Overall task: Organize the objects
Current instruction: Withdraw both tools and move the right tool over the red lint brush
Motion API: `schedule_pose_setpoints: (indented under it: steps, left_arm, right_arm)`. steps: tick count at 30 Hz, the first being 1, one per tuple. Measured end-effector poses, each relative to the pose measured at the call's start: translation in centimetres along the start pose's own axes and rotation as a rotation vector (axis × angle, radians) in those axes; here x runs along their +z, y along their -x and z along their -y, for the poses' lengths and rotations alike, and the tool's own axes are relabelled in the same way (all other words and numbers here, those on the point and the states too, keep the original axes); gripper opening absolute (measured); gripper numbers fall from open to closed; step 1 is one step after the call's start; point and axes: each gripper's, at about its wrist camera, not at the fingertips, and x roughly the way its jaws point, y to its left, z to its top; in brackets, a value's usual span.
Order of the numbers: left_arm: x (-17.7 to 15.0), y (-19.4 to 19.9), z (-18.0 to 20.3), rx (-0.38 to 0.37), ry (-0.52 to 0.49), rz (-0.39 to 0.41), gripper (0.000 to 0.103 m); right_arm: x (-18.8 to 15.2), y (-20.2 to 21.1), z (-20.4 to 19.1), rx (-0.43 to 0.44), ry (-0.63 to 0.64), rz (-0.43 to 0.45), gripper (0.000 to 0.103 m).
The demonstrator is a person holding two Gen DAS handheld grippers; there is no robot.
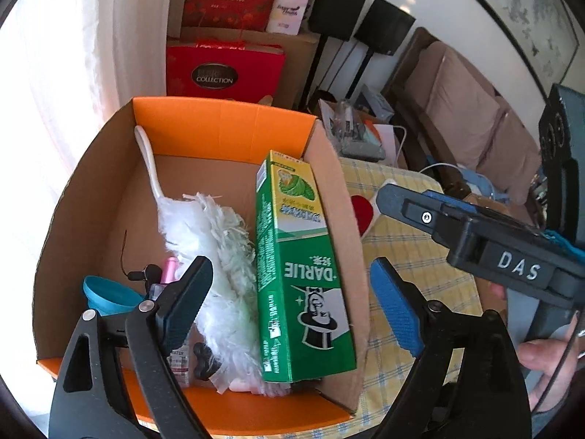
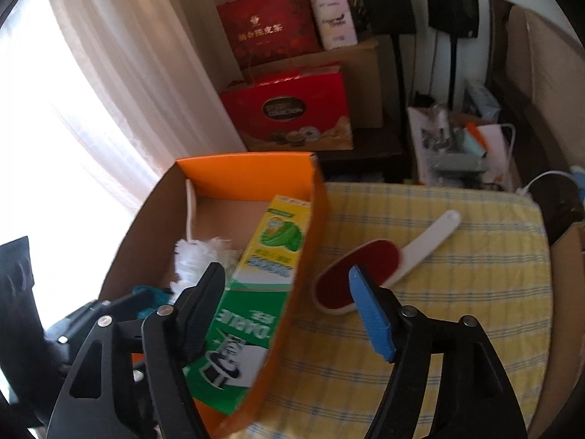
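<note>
Below left gripper | toothpaste box between parted fingers, untouched

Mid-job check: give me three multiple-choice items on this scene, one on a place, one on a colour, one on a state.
1. Where is the green toothpaste box?
A. On the tablecloth
B. Inside the cardboard box
C. On the sofa

2. The lint brush pad is:
A. Red
B. Blue
C. Green

3. The right gripper is:
A. Shut on the brush
B. Shut on the duster
C. Open, holding nothing

Key: 1 B, it leans against the carton's right wall; 2 A, red pad, white handle; 3 C, its fingers stand apart, gripping nothing.
</note>
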Motion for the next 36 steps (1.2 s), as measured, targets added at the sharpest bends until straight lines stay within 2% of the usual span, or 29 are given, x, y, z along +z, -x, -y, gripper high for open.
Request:
schedule_pose_setpoints:
  steps: [3,14,19,23,32,36]
  left_arm:
    - [0.3,0.0,0.9,0.001,-0.012,0.005,0.099]
    - [1.5,-1.3,4.9,0.007,-0.11,-0.018,0.102]
    - [2.0,-2.0,5.3,-0.021,-0.097,-0.019,0.102]
    - [2.1,-2.2,4.9,-0.028,-0.08,-0.013,0.102]
    - [1.7,-1.9,4.6,-0.01,-0.089,0.012,0.102]
    - [1.6,-1.9,4.1,-0.011,-0.079,0.015,0.102]
  right_arm:
    - [0.0,0.5,0.9,-0.036,0.005,0.006,0.078]
    - [0.4,0.9,6.3,-0.095,-0.047,-0.001,0.084]
    - [1.2,-1.4,9.2,-0.156,-0.06,-0.044,0.084]
    - [1.9,-4.4,10.2,-0.162,-0.058,-0.089,0.084]
    - [3.5,-10.0,9.7,-0.154,-0.036,-0.131,0.084]
    - [3.8,-11.6,9.3,-0.192,-0.013,-0.155,0.084]
